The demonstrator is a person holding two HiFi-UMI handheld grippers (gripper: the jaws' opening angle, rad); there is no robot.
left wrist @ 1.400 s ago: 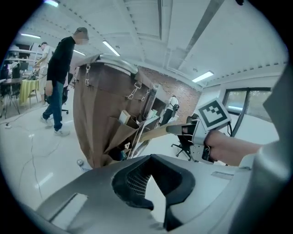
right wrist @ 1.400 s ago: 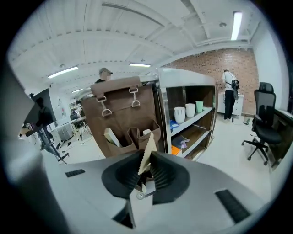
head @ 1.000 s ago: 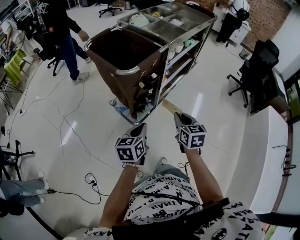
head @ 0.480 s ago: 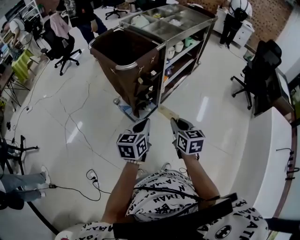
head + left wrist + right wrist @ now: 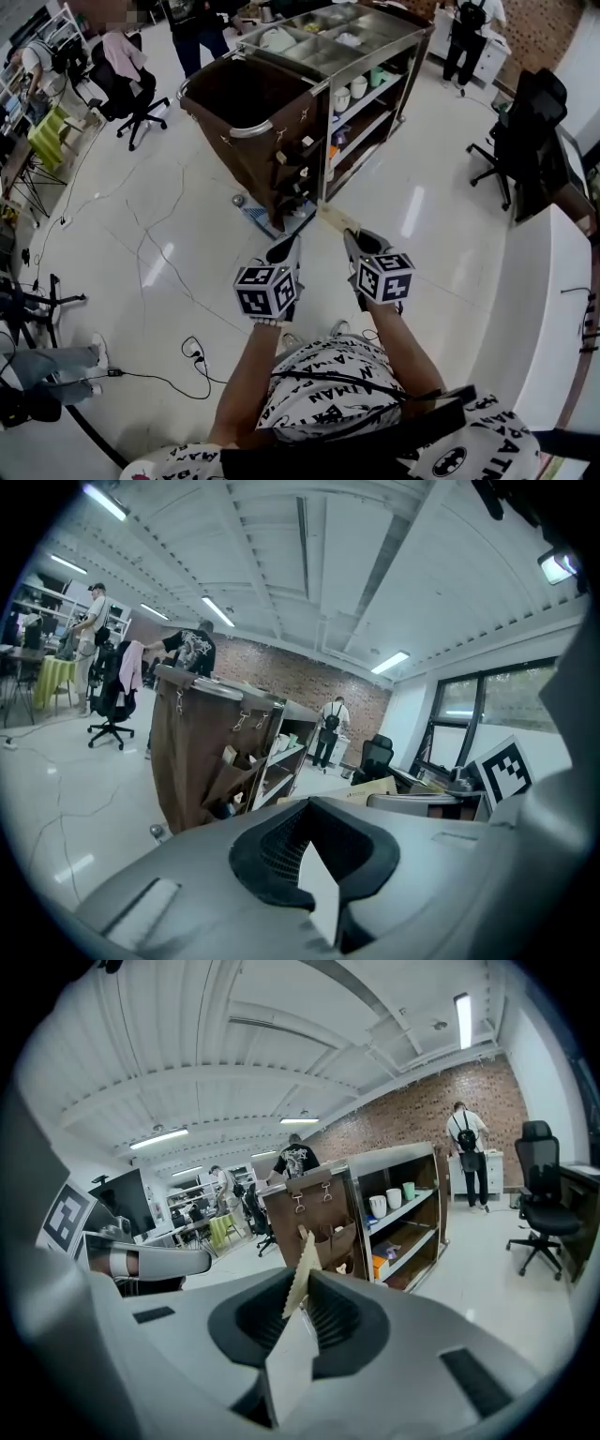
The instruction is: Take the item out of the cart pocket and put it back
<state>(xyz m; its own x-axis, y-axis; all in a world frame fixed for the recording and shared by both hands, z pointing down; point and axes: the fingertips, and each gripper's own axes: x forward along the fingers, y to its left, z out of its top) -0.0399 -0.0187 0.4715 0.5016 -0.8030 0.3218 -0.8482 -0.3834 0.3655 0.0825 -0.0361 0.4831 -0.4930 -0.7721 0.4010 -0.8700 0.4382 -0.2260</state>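
Note:
The steel housekeeping cart (image 5: 361, 42) with its brown bag (image 5: 246, 98) stands ahead of me. Its side pockets (image 5: 295, 169) hold small items and also show in the right gripper view (image 5: 330, 1239) and the left gripper view (image 5: 228, 772). My right gripper (image 5: 354, 240) is shut on a flat tan packet (image 5: 337, 220) with a serrated edge, upright between its jaws (image 5: 301, 1274), a short way off the pockets. My left gripper (image 5: 284, 249) hangs beside it, shut with nothing in it (image 5: 314, 841).
Black office chairs stand at the right (image 5: 525, 131) and back left (image 5: 127, 89). A white counter (image 5: 525, 319) runs along the right. Cables (image 5: 192, 352) trail over the glossy floor at left. People stand behind the cart (image 5: 197, 28) and at the far wall (image 5: 466, 33).
The cart has come slightly nearer and both grippers have drifted a little toward it, the packet still held. The person at the back left has walked off behind the cart.

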